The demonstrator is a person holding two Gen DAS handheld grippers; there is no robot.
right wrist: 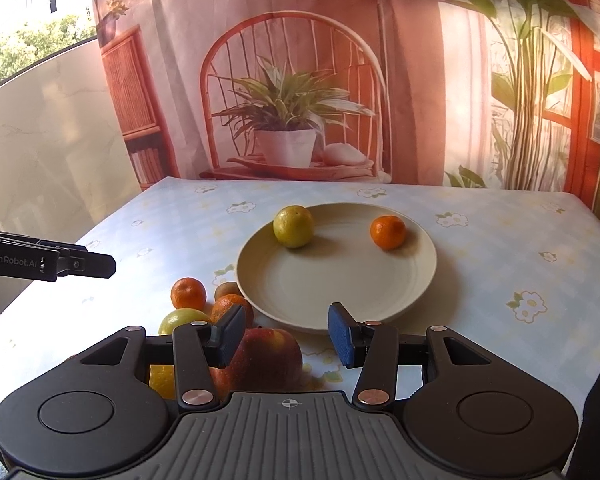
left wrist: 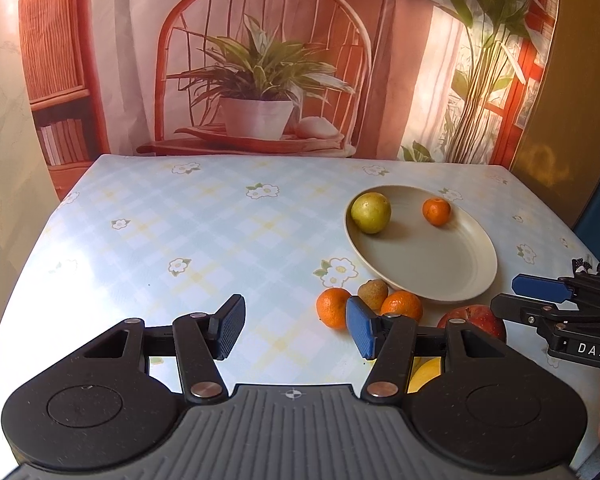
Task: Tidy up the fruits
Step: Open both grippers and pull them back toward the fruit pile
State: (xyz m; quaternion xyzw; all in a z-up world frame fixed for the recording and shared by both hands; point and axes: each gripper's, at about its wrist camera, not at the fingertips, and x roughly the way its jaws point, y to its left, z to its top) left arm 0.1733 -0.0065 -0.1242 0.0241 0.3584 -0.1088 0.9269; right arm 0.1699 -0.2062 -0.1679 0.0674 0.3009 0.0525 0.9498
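A cream plate (right wrist: 340, 300) (left wrist: 440, 276) holds a green-yellow fruit (right wrist: 293, 226) (left wrist: 371, 213) and a small orange (right wrist: 387, 232) (left wrist: 436, 211). In front of the plate lie two oranges (right wrist: 188, 293) (right wrist: 226, 306), a brown kiwi (right wrist: 225, 290) (left wrist: 373, 293), a green fruit (right wrist: 178, 319), a red apple (right wrist: 266, 356) (left wrist: 474, 318) and a yellow fruit (right wrist: 161, 380) (left wrist: 425, 372). My right gripper (right wrist: 286, 338) is open just above the apple. My left gripper (left wrist: 296, 332) is open and empty over bare cloth, left of the oranges (left wrist: 332, 307) (left wrist: 404, 303).
The table (left wrist: 180, 240) has a pale checked floral cloth. A printed backdrop (left wrist: 260, 60) stands at the far edge. The left gripper shows at the left of the right wrist view (right wrist: 80, 264); the right gripper shows at the right of the left wrist view (left wrist: 540, 292).
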